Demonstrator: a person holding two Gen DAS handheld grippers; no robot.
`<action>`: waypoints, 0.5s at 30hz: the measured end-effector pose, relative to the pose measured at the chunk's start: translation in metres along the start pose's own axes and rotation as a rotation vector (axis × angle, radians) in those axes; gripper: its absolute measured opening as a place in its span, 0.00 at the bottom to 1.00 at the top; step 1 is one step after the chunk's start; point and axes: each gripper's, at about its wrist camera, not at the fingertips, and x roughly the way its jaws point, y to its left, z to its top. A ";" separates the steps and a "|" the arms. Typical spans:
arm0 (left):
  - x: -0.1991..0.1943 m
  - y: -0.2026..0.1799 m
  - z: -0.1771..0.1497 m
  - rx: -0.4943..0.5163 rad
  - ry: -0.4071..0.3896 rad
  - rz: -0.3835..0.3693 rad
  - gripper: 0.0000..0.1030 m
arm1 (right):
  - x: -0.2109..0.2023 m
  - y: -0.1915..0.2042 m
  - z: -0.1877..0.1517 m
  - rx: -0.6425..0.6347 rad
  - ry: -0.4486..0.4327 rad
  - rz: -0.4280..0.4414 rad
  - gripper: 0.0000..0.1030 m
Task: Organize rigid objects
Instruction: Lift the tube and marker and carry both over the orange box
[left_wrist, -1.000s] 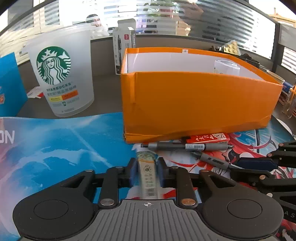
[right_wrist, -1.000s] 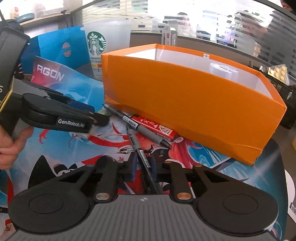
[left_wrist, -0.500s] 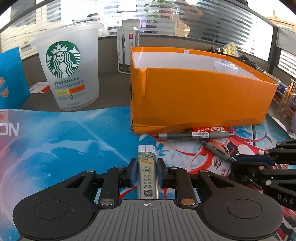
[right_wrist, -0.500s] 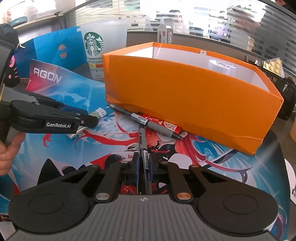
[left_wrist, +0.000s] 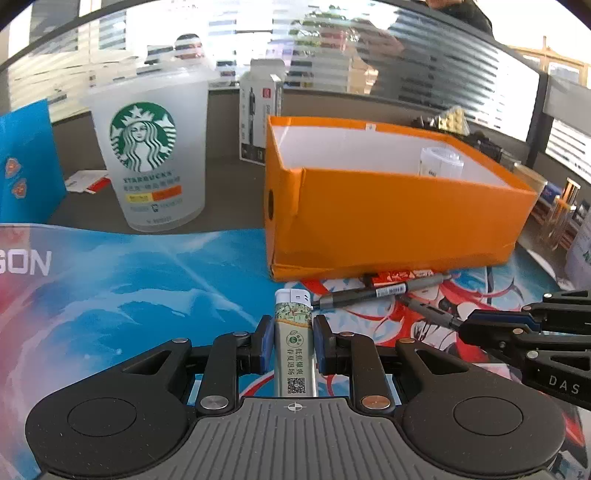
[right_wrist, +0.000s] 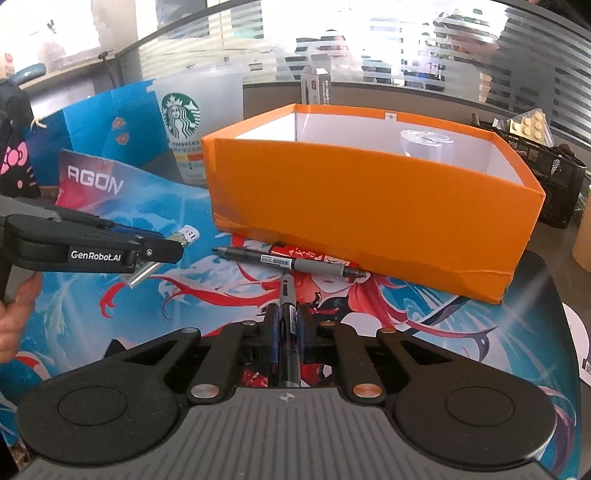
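While my left hand-held gripper (left_wrist: 290, 343) clamps the lighter (left_wrist: 293, 339) and my right hand-held gripper (right_wrist: 287, 325) pinches 1 pen (right_wrist: 287, 314), I should lift both clear over the orange box (right_wrist: 369, 199) wall before releasing.

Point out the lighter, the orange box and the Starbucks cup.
lighter (left_wrist: 293, 345), left wrist view, on its printed body.
orange box (left_wrist: 399, 218), left wrist view, on its near outer wall.
Starbucks cup (left_wrist: 144, 144), left wrist view, on its green logo.

Left gripper (left_wrist: 292, 341) jaws clamp a lighter (left_wrist: 293, 343) before the orange box (left_wrist: 399, 225).
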 end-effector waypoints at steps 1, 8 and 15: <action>-0.002 0.001 0.001 -0.003 -0.005 -0.001 0.20 | -0.001 0.000 0.001 0.003 -0.005 0.003 0.09; -0.020 0.000 0.009 0.002 -0.051 -0.001 0.20 | -0.023 0.004 0.008 -0.002 -0.064 -0.007 0.09; -0.029 -0.008 0.013 0.016 -0.073 -0.009 0.20 | -0.040 0.003 0.014 0.004 -0.113 -0.024 0.09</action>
